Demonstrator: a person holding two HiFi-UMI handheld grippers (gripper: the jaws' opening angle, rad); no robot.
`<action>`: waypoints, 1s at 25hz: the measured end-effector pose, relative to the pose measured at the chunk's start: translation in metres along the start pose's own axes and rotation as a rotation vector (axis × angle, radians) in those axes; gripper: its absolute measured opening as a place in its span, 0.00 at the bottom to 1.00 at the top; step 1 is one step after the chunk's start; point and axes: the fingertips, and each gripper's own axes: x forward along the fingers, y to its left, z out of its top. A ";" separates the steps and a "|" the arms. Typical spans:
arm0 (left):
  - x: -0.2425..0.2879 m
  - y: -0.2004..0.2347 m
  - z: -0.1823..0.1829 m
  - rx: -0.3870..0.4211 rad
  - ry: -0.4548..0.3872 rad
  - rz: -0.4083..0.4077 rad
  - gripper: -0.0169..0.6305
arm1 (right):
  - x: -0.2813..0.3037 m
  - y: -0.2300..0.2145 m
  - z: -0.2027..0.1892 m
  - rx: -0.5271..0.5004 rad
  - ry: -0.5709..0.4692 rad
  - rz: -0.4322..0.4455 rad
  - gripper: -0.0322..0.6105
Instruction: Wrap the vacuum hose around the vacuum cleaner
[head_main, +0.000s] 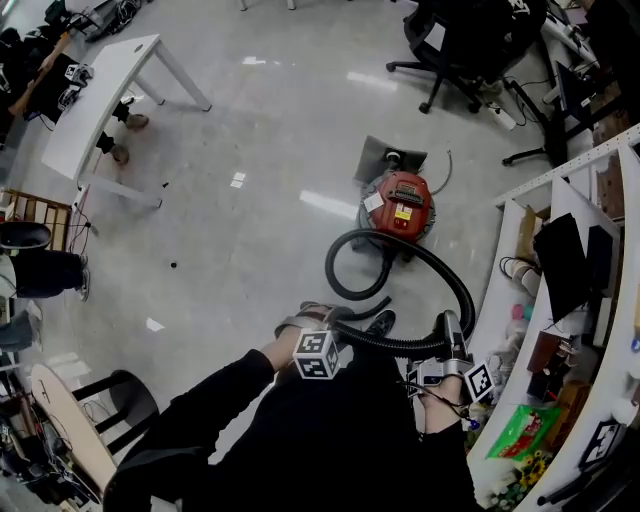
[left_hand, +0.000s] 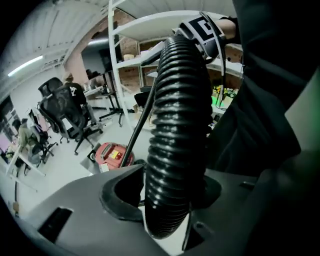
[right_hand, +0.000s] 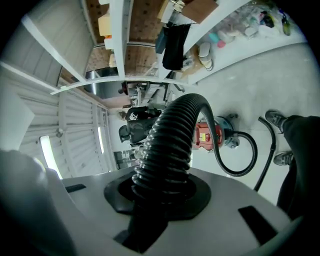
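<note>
A squat red canister vacuum cleaner (head_main: 398, 205), round-bodied with a yellow label on top, sat on the glossy pale grey floor (head_main: 250, 200), well ahead of the person's black shoe (head_main: 380, 322). Its black ribbed plastic hose (head_main: 400, 346) left the canister and curled into a loose loop on the floor beside it. From there it swept in a wide arc towards the person and ran across the dark-clothed body from one tool to the other. None of it lay around the canister

The right gripper (head_main: 452, 335), carrying its marker cube, was clamped on the hose. In the right gripper view its smooth grey fingers (right_hand: 250, 197) met round the corrugations, and their dark rubbery pads formed a closed collar that pressed on the ribs

The left gripper (head_main: 318, 318) only straddled the hose. In the left gripper view its fingers (left_hand: 75, 205) stood apart on either side of the thick ridged tube. A dark gap showed between one scooped pad and the ribs, and a sliver of pale floor showed between the fingers lower down. As far as could be seen, the pads were not squeezing the hose

A white metal shelf rack (head_main: 560, 175) loaded with clutter stood on the person's right, and a black office chair (head_main: 460, 40) stood beyond the vacuum cleaner
</note>
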 end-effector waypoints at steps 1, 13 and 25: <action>0.001 -0.003 0.008 0.006 0.000 -0.015 0.32 | -0.004 -0.004 0.008 0.031 -0.004 -0.016 0.22; 0.029 -0.045 0.051 -0.156 0.180 -0.248 0.28 | 0.002 -0.046 0.070 0.174 0.138 -0.169 0.20; 0.060 0.013 0.064 -0.161 0.216 -0.057 0.26 | 0.069 -0.063 0.120 0.215 0.158 -0.107 0.20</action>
